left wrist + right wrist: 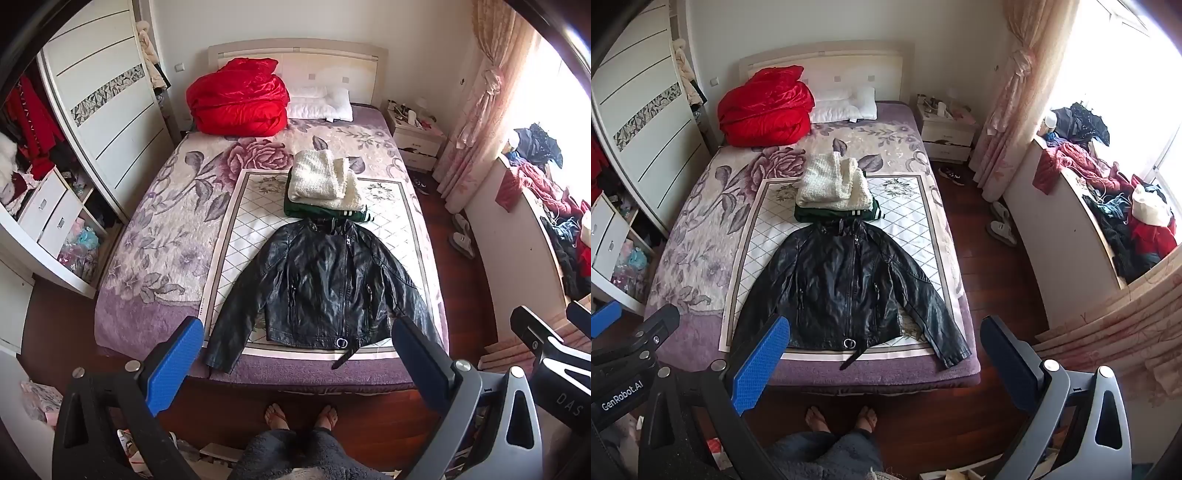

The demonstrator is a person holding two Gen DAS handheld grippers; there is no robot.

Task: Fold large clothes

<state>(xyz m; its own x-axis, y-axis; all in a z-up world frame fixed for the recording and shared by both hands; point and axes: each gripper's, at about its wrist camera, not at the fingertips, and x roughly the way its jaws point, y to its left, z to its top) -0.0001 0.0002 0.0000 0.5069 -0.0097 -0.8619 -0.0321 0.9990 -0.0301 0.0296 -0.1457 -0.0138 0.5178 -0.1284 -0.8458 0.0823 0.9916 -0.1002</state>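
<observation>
A black leather jacket (pixel 321 284) (pixel 846 284) lies spread flat, front up, sleeves out, on a white quilted mat (pixel 251 236) (pixel 757 236) at the foot of the bed. Beyond its collar sits a folded pile: a cream fleece garment (pixel 323 179) (pixel 833 181) on a dark green one (pixel 317 212) (pixel 812 214). My left gripper (pixel 295 363) hangs open above the bed's foot edge, nothing between its blue pads. My right gripper (pixel 884 363) is likewise open and empty, held high over the near edge. Neither touches the jacket.
A red duvet (pixel 238 98) and white pillows (pixel 319 103) lie at the headboard. A wardrobe (pixel 99 107) stands left, a nightstand (pixel 945 133) and a clothes-heaped ledge (pixel 1115 206) right. The person's bare feet (pixel 301 415) stand on the wooden floor by the bed.
</observation>
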